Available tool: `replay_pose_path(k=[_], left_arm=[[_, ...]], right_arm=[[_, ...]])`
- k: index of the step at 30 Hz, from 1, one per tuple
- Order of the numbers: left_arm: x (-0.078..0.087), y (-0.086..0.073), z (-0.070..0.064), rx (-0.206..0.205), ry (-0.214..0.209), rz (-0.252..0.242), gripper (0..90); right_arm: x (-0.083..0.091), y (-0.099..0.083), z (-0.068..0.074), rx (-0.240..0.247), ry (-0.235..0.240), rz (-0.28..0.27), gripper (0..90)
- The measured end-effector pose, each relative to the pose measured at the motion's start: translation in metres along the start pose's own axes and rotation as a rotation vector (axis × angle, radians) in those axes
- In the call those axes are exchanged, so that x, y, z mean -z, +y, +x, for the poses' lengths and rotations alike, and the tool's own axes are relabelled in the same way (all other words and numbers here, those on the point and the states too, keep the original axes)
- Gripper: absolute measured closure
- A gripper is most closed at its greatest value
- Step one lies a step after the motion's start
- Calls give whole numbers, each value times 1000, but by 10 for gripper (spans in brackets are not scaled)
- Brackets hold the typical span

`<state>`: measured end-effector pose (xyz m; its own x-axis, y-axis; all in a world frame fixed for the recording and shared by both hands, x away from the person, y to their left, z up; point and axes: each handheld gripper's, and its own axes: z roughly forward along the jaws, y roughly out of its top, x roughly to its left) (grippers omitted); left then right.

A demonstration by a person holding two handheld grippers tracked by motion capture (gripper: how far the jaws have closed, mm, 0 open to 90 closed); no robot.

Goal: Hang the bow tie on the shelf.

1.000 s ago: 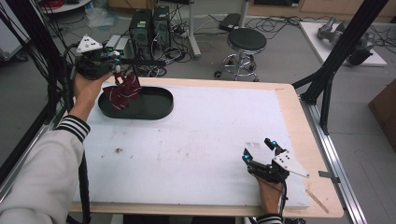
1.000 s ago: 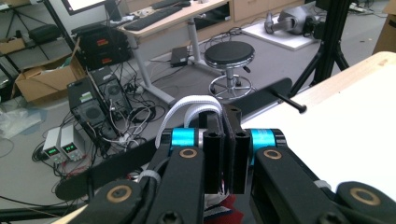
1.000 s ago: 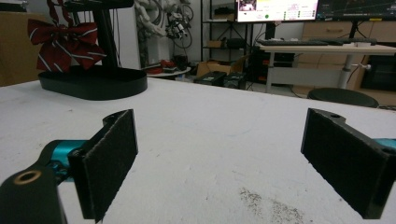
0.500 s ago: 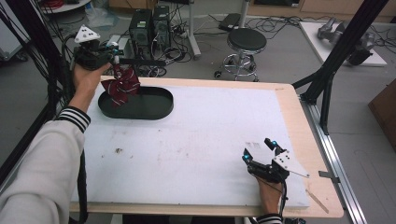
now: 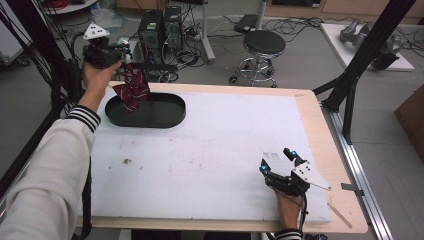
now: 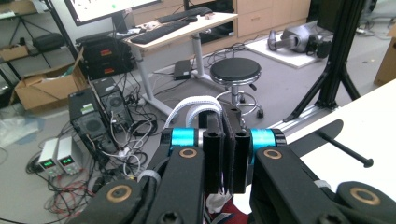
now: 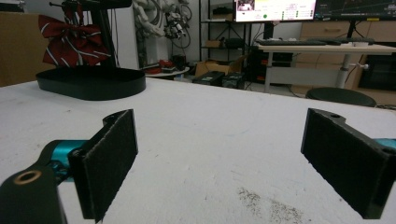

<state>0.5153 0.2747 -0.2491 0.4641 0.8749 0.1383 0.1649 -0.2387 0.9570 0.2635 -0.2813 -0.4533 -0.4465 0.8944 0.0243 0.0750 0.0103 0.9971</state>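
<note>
- Fingers of the left gripper (image 6: 223,154) are pressed together on a thin strap of the bow tie (image 5: 132,91); only a sliver of it shows between the pads, so the hold looks slight, and a jerk could let it slide out.
- Bow tie hangs straight below those fingers, its lower edge in or just above the black tray (image 5: 167,116); I cannot tell whether it touches the tray floor.
- Stand post (image 7: 100,35) rises from the tray just beside the hanging tie, with a black crossbar (image 6: 344,149) past the fingertips. The strap could snag on either if the hand swings sideways, and a snag could tip or drag the tray.
- Tray sits near the far-left counter (image 5: 215,150) edge, under the fingers; a dropped tie might miss it and land on the floor.
- Right gripper (image 5: 278,162) rests well apart at the near-right corner, fingers (image 7: 109,163) spread wide with nothing between them, too far to catch a slip.
</note>
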Motion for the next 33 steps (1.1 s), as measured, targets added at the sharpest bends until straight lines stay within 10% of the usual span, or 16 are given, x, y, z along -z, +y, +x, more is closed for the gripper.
replay_pose_path(k=[13, 21, 27, 33], left_arm=[[-6, -12, 11, 37, 51, 78, 849], [-8, -18, 10, 60, 143, 125, 465], [1, -21, 13, 95, 114, 115, 243], [25, -22, 13, 126, 45, 3, 134]], right_arm=[[0, 0, 0, 1, -1, 1, 99], [0, 0, 0, 1, -1, 1, 99], [0, 0, 0, -1, 0, 0, 99], [0, 0, 0, -4, 4, -6, 99]])
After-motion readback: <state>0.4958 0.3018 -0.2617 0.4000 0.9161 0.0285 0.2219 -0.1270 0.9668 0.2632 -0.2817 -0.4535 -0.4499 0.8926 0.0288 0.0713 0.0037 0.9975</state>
